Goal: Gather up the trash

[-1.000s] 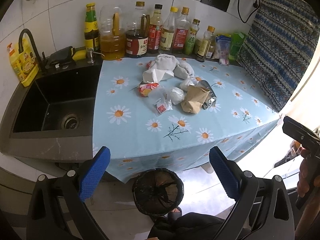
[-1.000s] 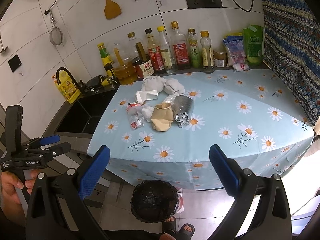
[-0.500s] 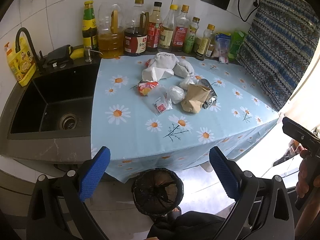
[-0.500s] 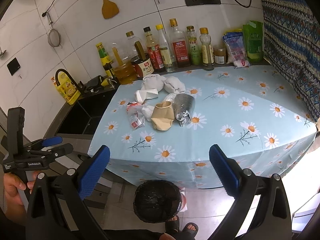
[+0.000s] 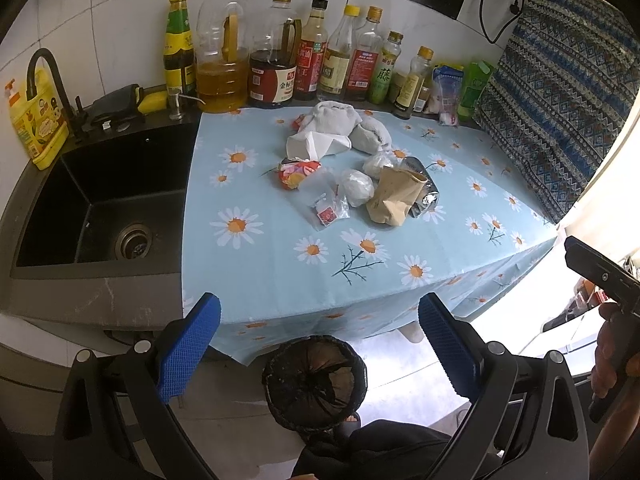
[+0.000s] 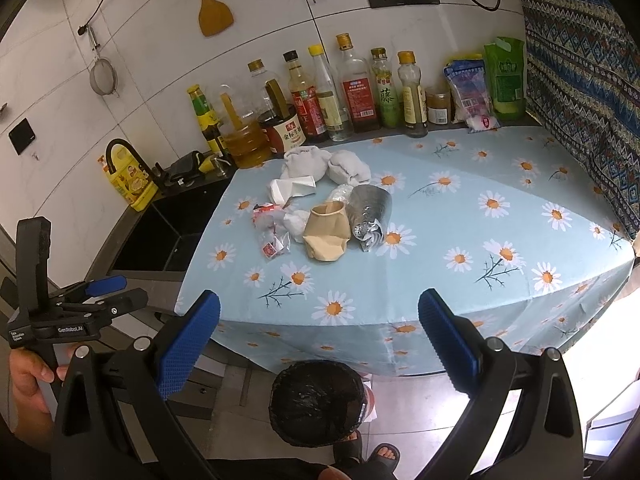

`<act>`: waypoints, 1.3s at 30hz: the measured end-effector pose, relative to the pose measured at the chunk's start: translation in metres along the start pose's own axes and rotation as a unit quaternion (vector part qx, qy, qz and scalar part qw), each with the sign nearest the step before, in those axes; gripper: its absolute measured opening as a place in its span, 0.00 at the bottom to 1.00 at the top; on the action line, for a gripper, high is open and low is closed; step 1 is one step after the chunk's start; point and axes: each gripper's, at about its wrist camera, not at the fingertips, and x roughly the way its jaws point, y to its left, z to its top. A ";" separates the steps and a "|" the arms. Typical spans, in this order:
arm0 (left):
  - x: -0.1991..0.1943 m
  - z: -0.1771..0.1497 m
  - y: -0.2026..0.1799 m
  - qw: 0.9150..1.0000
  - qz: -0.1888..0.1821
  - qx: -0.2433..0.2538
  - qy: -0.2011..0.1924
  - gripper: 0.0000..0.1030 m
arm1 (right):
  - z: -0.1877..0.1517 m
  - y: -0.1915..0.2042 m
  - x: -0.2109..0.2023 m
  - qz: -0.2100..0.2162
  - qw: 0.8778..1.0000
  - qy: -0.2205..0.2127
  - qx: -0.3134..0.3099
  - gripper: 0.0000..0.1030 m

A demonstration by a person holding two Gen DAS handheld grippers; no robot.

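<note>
- Since the earlier frame both views have drifted slightly nearer the counter.
- Left gripper [image 5: 319, 346] and right gripper [image 6: 319, 346] gape wide, holding nothing.
- Best start: the brown paper bag [image 6: 325, 235], nearest the bin [image 6: 318, 402].

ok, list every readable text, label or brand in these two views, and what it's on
"GenRobot.AI": side of the left gripper, seen in the right wrist view.
"金标生抽": red-labelled dark sauce jug.
"藤": green bottle in the back row.
Too small or blurred to read: the other bottle labels, the yellow detergent bottle, the packets at the wall, and the small wrappers in the trash pile.
</note>
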 end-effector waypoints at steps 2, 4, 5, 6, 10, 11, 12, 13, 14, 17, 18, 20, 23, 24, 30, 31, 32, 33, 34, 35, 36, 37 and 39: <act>0.001 0.001 0.002 1.000 -0.002 -0.001 0.003 0.93 | 0.002 0.002 0.001 0.001 1.000 0.001 0.003 0.95; 0.002 0.003 0.003 1.000 -0.002 0.001 0.005 0.93 | 0.002 0.004 0.002 0.000 1.000 0.001 0.003 0.95; 0.002 0.004 0.004 1.000 -0.005 0.003 0.006 0.93 | 0.002 0.003 0.003 0.000 1.000 0.001 0.003 0.95; 0.002 0.005 0.006 1.000 -0.005 0.004 0.007 0.93 | 0.002 0.003 0.003 0.000 1.000 0.001 0.003 0.95; 0.006 0.008 0.009 1.000 -0.010 0.004 0.012 0.93 | 0.004 0.004 0.005 0.000 1.000 0.004 0.010 0.95; 0.007 0.009 0.009 1.000 -0.011 0.004 0.012 0.93 | 0.005 0.005 0.006 -0.001 1.000 0.003 0.010 0.95; 0.007 0.010 0.010 1.000 -0.011 0.003 0.013 0.93 | 0.006 0.006 0.007 -0.003 1.000 0.002 0.010 0.95; 0.007 0.009 0.010 1.000 -0.012 0.003 0.013 0.93 | 0.006 0.006 0.008 -0.005 1.000 0.003 0.010 0.95; 0.008 0.010 0.011 1.000 -0.014 0.002 0.013 0.93 | 0.007 0.006 0.009 -0.006 1.000 0.004 0.011 0.95; 0.011 0.011 0.012 1.000 -0.012 0.000 0.016 0.93 | 0.010 0.004 0.013 -0.008 1.000 0.007 0.016 0.95; 0.012 0.012 0.013 1.000 -0.013 -0.004 0.019 0.93 | 0.009 0.003 0.014 -0.007 1.000 0.008 0.016 0.95; 0.015 0.015 0.016 1.000 -0.016 -0.007 0.020 0.93 | 0.011 0.001 0.017 -0.008 1.000 0.010 0.017 0.95; 0.021 0.020 0.019 0.999 -0.019 -0.017 0.024 0.93 | 0.017 0.000 0.023 -0.008 1.000 0.014 0.015 0.95; 0.024 0.022 0.020 0.999 -0.023 -0.021 0.025 0.93 | 0.019 -0.001 0.026 -0.006 1.000 0.016 0.015 0.95; 0.043 0.032 0.027 0.997 -0.041 -0.050 0.042 0.93 | 0.032 -0.008 0.044 0.017 0.999 0.028 0.014 0.95; 0.046 0.034 0.027 0.997 -0.044 -0.053 0.043 0.93 | 0.034 -0.009 0.046 0.024 0.999 0.029 0.014 0.95; 0.049 0.036 0.028 0.996 -0.045 -0.057 0.045 0.93 | 0.038 -0.011 0.052 0.031 0.999 0.032 0.012 0.95; 0.052 0.038 0.028 0.996 -0.045 -0.061 0.047 0.93 | 0.041 -0.012 0.056 0.037 0.999 0.035 0.011 0.95; 0.056 0.041 0.029 0.996 -0.046 -0.065 0.049 0.93 | 0.043 -0.012 0.060 0.043 0.998 0.037 0.010 0.95; 0.059 0.042 0.029 0.995 -0.046 -0.066 0.050 0.93 | 0.046 -0.013 0.064 0.047 0.998 0.040 0.008 0.95; 0.063 0.044 0.029 0.995 -0.043 -0.068 0.052 0.93 | 0.049 -0.013 0.070 0.051 0.998 0.044 0.005 0.95; 0.066 0.046 0.029 0.995 -0.040 -0.069 0.054 0.93 | 0.053 -0.013 0.076 0.054 0.997 0.047 0.000 0.95; 0.073 0.049 0.030 0.995 -0.040 -0.073 0.057 0.93 | 0.059 -0.012 0.087 0.055 0.997 0.052 -0.012 0.95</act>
